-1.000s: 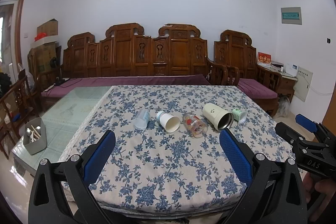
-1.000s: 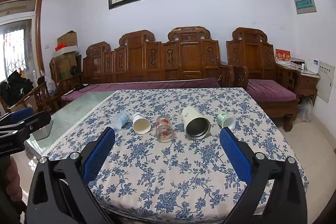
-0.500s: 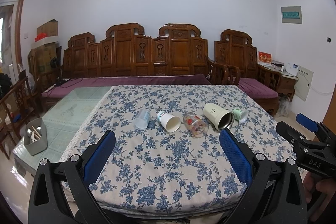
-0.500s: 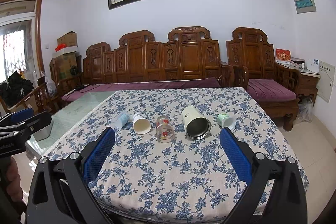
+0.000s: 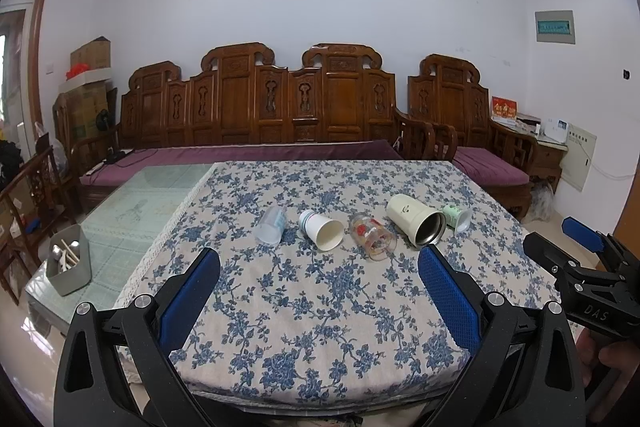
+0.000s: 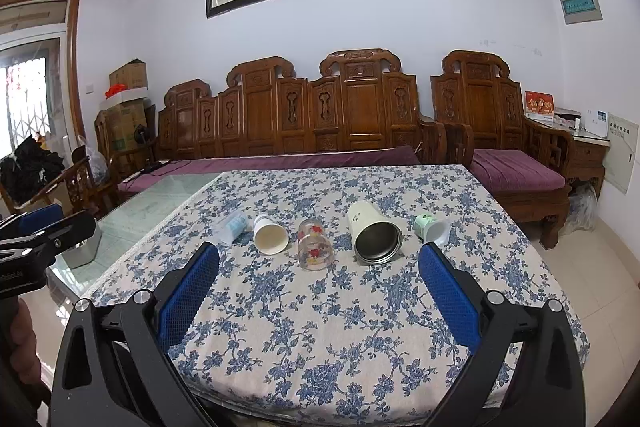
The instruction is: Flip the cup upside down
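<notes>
Well apart, five cups [image 5: 415, 221] mid-table, left gripper [image 5: 320, 291] jaws spread, seemingly clear.

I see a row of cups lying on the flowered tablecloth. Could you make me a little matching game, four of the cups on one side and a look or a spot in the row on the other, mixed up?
Things:
1. clear plastic cup
2. white paper cup
3. printed glass
4. cream tumbler

Descriptions:
A. dark metal inside
B. red flower print on clear walls
C. left end of the row, nearest the bare glass tabletop
D. plain pale inside, blue stripes near its base

Pairs: 1-C, 2-D, 3-B, 4-A
</notes>
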`<state>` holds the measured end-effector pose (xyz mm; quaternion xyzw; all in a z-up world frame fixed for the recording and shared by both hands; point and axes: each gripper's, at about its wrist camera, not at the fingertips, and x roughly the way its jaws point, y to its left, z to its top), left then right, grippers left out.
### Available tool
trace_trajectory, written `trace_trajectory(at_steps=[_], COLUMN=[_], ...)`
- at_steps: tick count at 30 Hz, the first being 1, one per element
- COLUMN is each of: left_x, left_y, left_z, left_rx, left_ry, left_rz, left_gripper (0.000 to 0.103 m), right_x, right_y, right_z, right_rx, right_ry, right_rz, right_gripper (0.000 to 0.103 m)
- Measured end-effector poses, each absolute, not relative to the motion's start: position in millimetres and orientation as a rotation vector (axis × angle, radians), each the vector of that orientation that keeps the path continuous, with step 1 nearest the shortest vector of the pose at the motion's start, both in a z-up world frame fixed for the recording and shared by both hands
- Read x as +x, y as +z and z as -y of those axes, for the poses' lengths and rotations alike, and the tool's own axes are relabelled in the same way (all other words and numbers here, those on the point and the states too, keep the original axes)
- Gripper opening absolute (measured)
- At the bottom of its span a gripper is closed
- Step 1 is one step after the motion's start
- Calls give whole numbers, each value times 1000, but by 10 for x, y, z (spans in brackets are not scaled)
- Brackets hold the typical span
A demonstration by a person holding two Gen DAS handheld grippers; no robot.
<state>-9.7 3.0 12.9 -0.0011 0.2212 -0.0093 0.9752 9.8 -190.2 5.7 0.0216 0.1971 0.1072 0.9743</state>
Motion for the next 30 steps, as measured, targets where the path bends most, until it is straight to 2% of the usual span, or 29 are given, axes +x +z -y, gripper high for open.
trace_trajectory(at_steps=[12, 16, 30], left_x=[190, 400, 1231], left_y=[-79, -180, -400], left_z=[-24, 13, 114], left_rx=[26, 37, 64], left_ry=[-45, -83, -168], left_rz=[-536, -584, -713], left_gripper=[96, 96, 96], right_x=[386, 650, 1790], right_y=[-127, -164, -229], right_z=[1972, 2027, 2216], right_rx=[41, 20, 7], right_ry=[231, 208, 173], right_rz=[-456, -486, -605], right_gripper=[100, 95, 89])
